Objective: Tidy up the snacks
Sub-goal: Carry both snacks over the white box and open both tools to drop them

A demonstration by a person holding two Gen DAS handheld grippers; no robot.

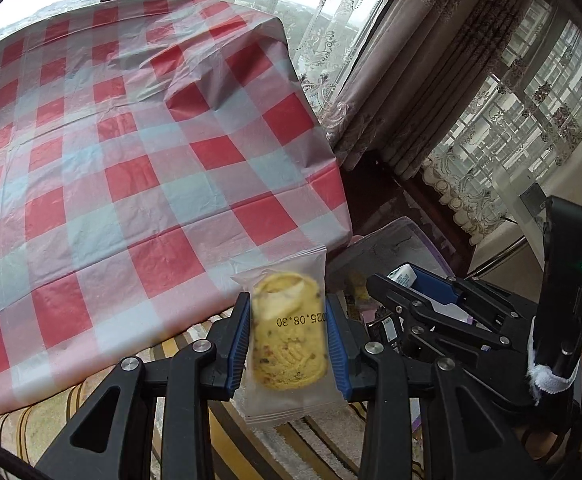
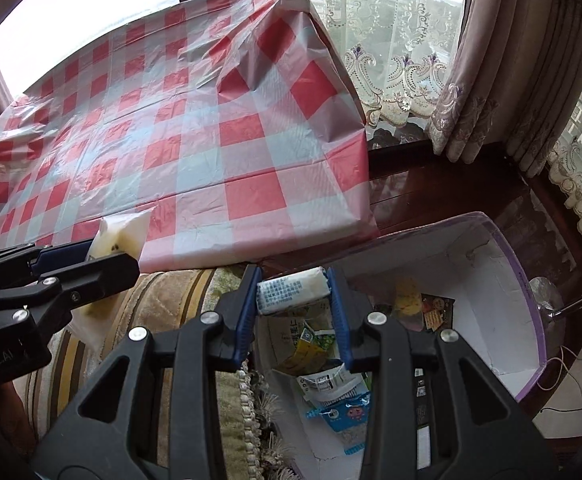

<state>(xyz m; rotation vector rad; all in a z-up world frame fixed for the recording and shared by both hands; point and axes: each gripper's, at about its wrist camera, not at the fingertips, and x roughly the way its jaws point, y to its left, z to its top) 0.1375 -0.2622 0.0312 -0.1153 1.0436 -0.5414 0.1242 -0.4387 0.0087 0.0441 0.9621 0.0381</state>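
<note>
My left gripper (image 1: 287, 334) is shut on a clear packet with a yellow cookie (image 1: 289, 340), held above the striped cushion just off the table's near edge. It also shows in the right wrist view (image 2: 109, 254) with the cookie packet (image 2: 121, 234). My right gripper (image 2: 294, 300) is shut on a small white wrapped snack (image 2: 293, 290) and holds it above the white box with a purple rim (image 2: 531, 288). The right gripper also shows in the left wrist view (image 1: 401, 282). Several snack packets (image 2: 331, 380) lie inside the box.
A table with a red and white checked plastic cloth (image 1: 139, 152) fills the left and middle. A striped cushion (image 2: 179, 300) lies below its near edge. Dark wooden sill and lace curtains (image 2: 411, 60) stand at the right and back.
</note>
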